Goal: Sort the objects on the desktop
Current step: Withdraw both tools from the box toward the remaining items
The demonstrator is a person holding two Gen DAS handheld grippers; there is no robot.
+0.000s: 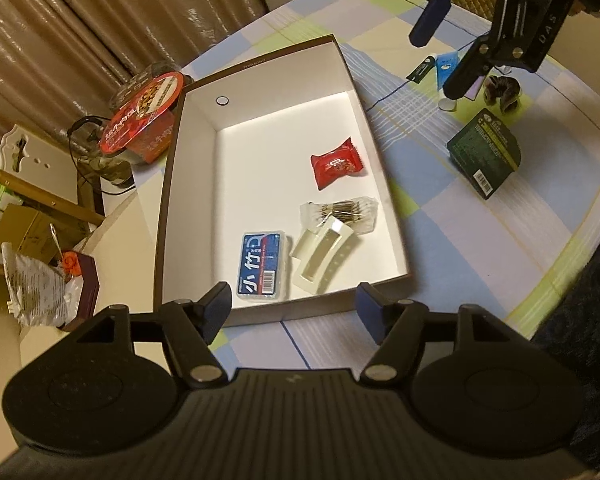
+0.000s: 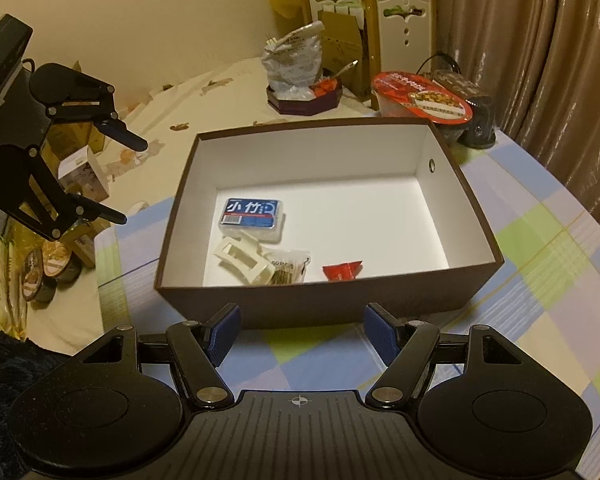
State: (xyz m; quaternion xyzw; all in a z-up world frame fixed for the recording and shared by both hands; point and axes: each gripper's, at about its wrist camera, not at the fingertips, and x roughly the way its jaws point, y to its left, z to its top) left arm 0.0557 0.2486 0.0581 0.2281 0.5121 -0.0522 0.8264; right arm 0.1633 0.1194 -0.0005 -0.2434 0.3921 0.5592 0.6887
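Counter (image 1: 440,216) has a checked pastel cloth. On it: open brown box (image 1: 172,184), red-lidded instant noodle bowl (image 1: 144,116) beside the box, dark green carton (image 1: 485,153), small tubes (image 1: 446,70), dark pinecone-like item (image 1: 502,90).

Both wrist views face the box (image 1: 260,68) (image 2: 300,308) — opposite sides.

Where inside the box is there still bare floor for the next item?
The box's far half, toward the wall with the round hole, is bare. The near end is crowded: floss case, white clip, pin packet, red candy.
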